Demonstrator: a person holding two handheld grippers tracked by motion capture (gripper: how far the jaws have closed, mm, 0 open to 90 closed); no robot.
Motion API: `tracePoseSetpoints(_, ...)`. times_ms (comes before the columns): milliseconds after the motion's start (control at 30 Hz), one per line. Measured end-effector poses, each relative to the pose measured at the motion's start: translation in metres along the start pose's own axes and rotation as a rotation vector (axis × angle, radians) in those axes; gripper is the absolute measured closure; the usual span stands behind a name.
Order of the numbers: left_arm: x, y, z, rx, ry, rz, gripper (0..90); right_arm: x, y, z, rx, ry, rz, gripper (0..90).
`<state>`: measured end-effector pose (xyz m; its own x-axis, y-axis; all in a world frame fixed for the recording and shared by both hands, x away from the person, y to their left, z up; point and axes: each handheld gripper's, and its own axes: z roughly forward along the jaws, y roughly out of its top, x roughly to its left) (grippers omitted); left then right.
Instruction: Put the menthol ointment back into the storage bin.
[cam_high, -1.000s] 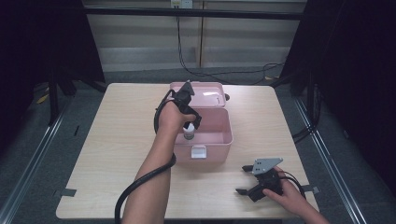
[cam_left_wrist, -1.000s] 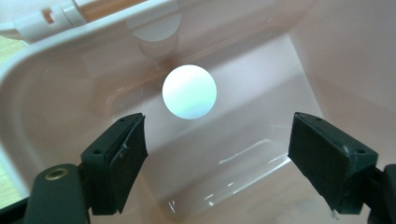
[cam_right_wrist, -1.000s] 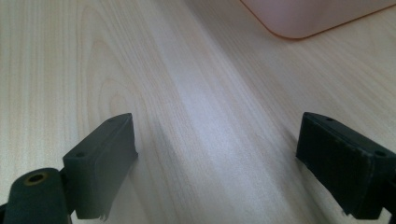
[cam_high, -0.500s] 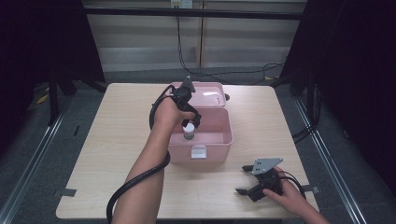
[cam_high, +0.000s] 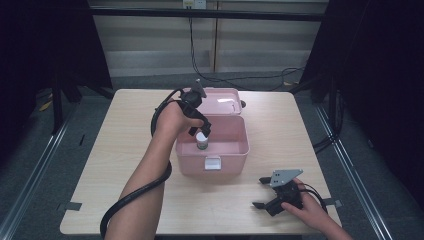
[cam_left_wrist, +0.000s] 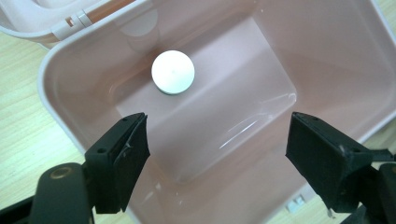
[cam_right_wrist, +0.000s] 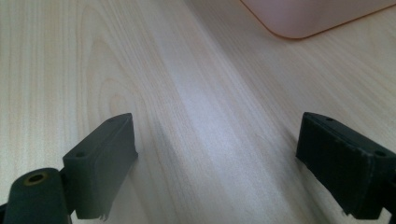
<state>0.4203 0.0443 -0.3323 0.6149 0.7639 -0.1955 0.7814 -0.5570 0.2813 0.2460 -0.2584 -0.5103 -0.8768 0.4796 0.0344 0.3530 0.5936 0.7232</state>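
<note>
A: Item one, nearest the lower edge of the high view: the right gripper (cam_high: 263, 192), held in a hand at lower right on the table (cam_high: 125, 150). State?

B: Jaws spread wide with nothing between them. In the right gripper view they frame bare wood, and a corner of the pink box (cam_right_wrist: 317, 16) shows at upper right, well apart from it.

A: Item two, mid-frame?

B: The pink box (cam_high: 212, 162), lid thrown open towards the far edge, latch facing the near side. Inside it stands a small bottle (cam_high: 201, 141) with a white cap (cam_left_wrist: 173, 72), upright, near the box's left wall in the high view.

A: Item three, the left gripper (cam_high: 199, 116)?

B: Above the box, pointing down into it. The jaws are spread; they have just been closing a little, yet nothing lies between them. In the left gripper view the cap sits in the upper left of the frame, beyond and above the left jaw, apart from both pads.

A: Step in hand, by your reading?

B: Likely clearing the box after setting the bottle inside. To do it well, lift straight up and keep the jaws away from the cap and the walls, so the bottle stays upright; the lid can be dealt with once the gripper is clear.
</note>
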Motion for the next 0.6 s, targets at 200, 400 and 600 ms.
tracePoseSetpoints(200,-0.002,-0.003,-0.009,0.006,-0.003,0.022,20.6,0.0,0.0,0.0,0.0,0.0,0.0,11.2)
tracePoseSetpoints(400,-0.003,-0.008,-0.016,0.01,-0.015,0.043,20.6,0.0,0.0,0.0,0.0,0.0,0.0,11.2)
tracePoseSetpoints(600,-0.002,-0.013,-0.022,0.007,-0.009,0.054,20.6,0.0,0.0,0.0,0.0,0.0,0.0,11.2)
